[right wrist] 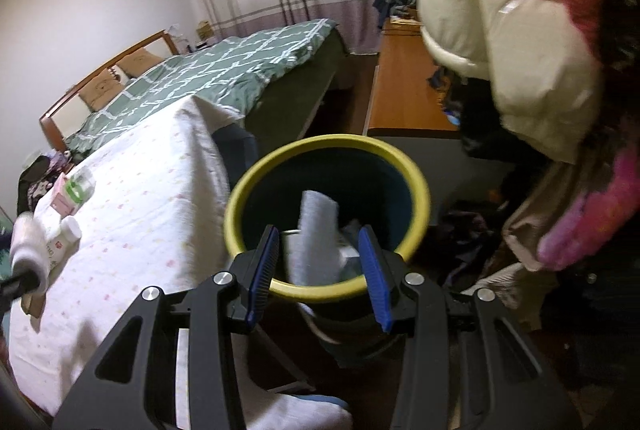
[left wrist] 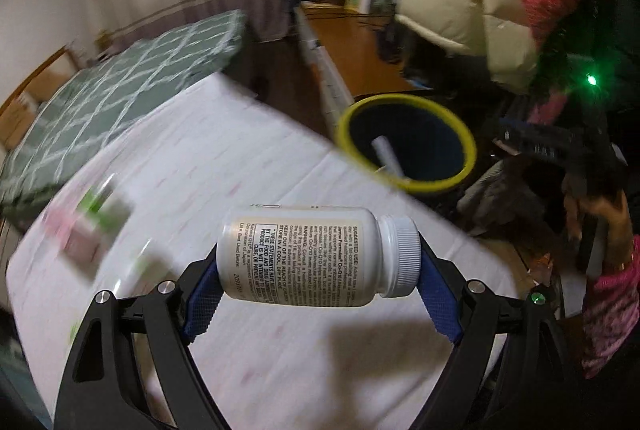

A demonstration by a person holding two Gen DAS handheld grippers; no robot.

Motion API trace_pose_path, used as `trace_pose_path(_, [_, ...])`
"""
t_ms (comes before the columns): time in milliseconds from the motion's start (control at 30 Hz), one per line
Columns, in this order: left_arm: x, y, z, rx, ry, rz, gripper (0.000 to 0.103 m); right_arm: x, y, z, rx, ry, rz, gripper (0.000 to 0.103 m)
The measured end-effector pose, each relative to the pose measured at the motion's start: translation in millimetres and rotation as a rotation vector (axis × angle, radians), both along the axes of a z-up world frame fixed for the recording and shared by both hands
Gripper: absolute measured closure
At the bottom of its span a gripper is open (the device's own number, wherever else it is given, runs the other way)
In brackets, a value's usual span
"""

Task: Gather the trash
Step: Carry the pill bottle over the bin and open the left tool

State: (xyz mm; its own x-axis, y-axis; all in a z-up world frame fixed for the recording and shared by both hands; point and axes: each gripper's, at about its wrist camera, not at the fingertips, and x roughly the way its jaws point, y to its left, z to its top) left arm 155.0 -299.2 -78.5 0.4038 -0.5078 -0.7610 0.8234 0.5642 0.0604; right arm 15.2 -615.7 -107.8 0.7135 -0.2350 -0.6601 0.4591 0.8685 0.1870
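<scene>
My left gripper (left wrist: 320,264) is shut on a white pill bottle (left wrist: 312,256) held sideways, cap to the right, above the white table cloth (left wrist: 224,158). The yellow-rimmed dark bin (left wrist: 406,146) stands beyond the table's edge with a pale tube inside. My right gripper (right wrist: 320,262) is open and empty, right over the bin (right wrist: 326,150). A pale grey roll (right wrist: 316,234) and other trash lie in the bin. The left gripper with its bottle (right wrist: 28,250) shows at the far left of the right wrist view.
On the table are a small white bottle (right wrist: 66,230), a pink box (right wrist: 64,200) and a clear green-labelled cup (right wrist: 80,184). A green-quilted bed (right wrist: 208,78) lies behind. A wooden desk (right wrist: 404,98) and hanging jackets (right wrist: 500,30) are to the right.
</scene>
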Motion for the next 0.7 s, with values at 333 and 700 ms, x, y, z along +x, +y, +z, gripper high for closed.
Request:
trace_pose_path(333, [16, -150, -14, 0.015, 0.066, -0.150, 0.019, -32, -26, -5, -0.014, 0.007, -0.074, 0.063])
trace_pose_path(700, [31, -201, -36, -0.011, 0.080, -0.087, 0.009, -35, -27, -5, -0.033, 0.027, -0.091, 0.057])
